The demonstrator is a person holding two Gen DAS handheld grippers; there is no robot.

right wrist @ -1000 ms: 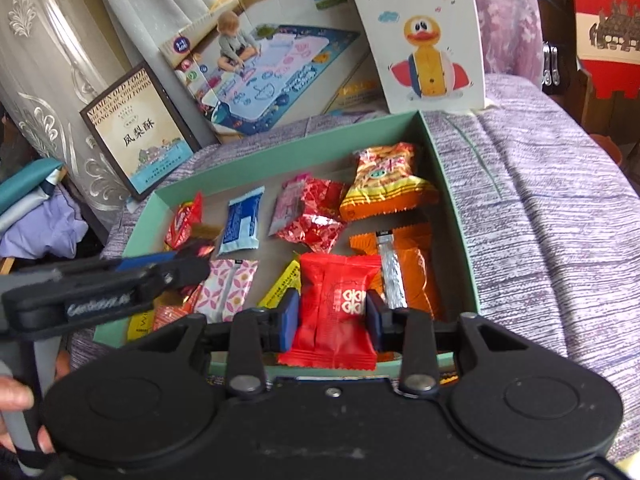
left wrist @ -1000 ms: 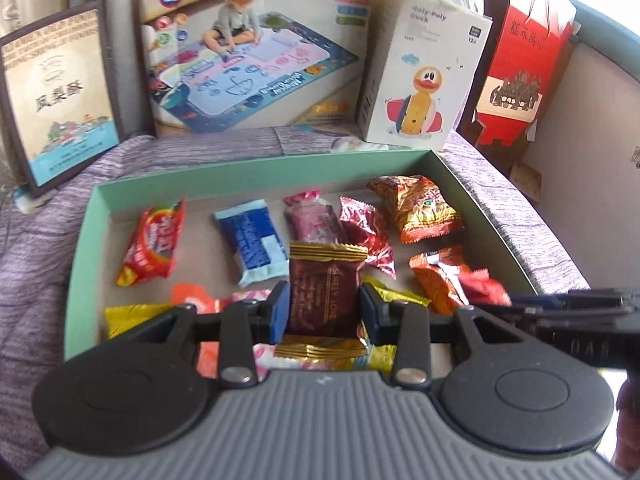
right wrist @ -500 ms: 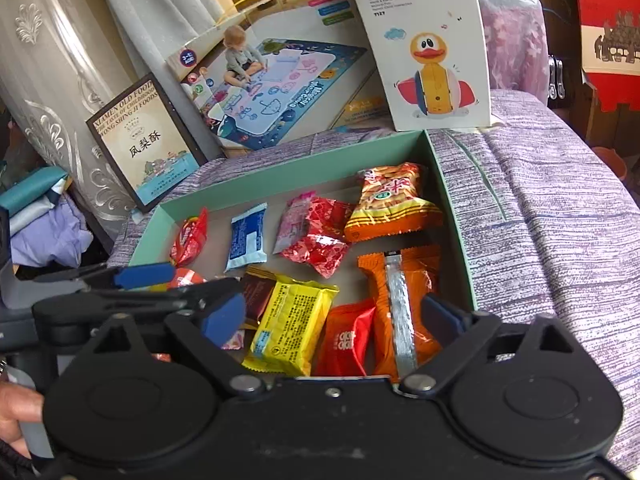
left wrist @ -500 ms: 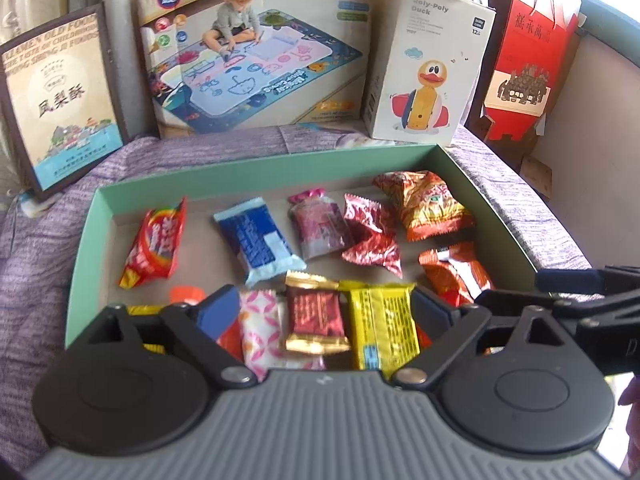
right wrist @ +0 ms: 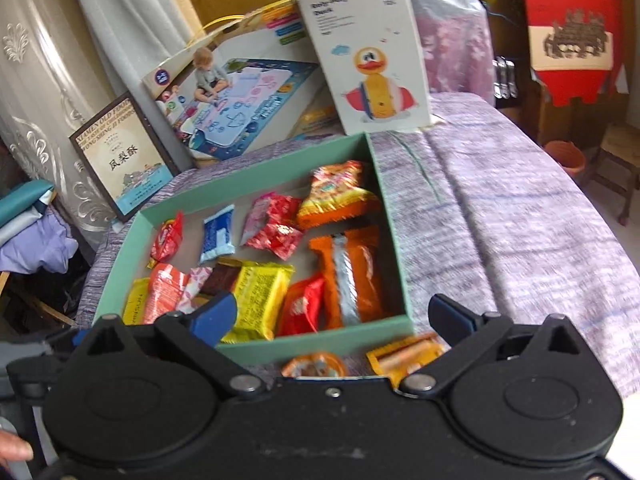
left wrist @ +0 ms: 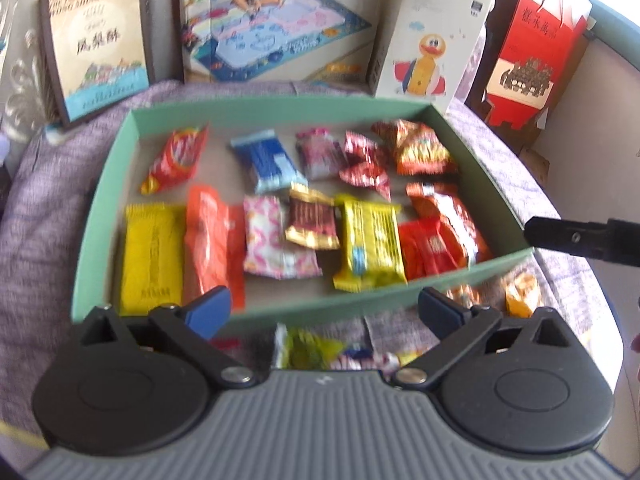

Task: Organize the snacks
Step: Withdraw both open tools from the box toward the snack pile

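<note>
A shallow green box (left wrist: pixel 280 104) (right wrist: pixel 256 176) lies on a purple cloth and holds several wrapped snacks. Among them, the brown-and-gold packet (left wrist: pixel 312 220) (right wrist: pixel 220 278) rests in the front row and the red packet (left wrist: pixel 428 250) (right wrist: pixel 302 306) lies near the right front corner. My left gripper (left wrist: pixel 324 306) hovers over the box's near wall, its jaws opening wide with nothing between the pads. My right gripper (right wrist: pixel 333 314) is open and holds nothing, also above the near wall. Loose snacks (left wrist: pixel 312 348) (right wrist: pixel 404 354) lie on the cloth in front of the box.
Behind the box stand a brown framed carton (left wrist: pixel 96 40), a play-mat box (left wrist: pixel 272 28) and a white duck box (left wrist: pixel 428 48). A red paper bag (left wrist: pixel 536 52) hangs at the back right. Purple cloth (right wrist: pixel 500 220) stretches to the right of the box.
Both grippers opened: the left let go of the brown-and-gold packet, the right of the red packet, and both packets now lie in the box. Both grippers drew back toward the near wall.
</note>
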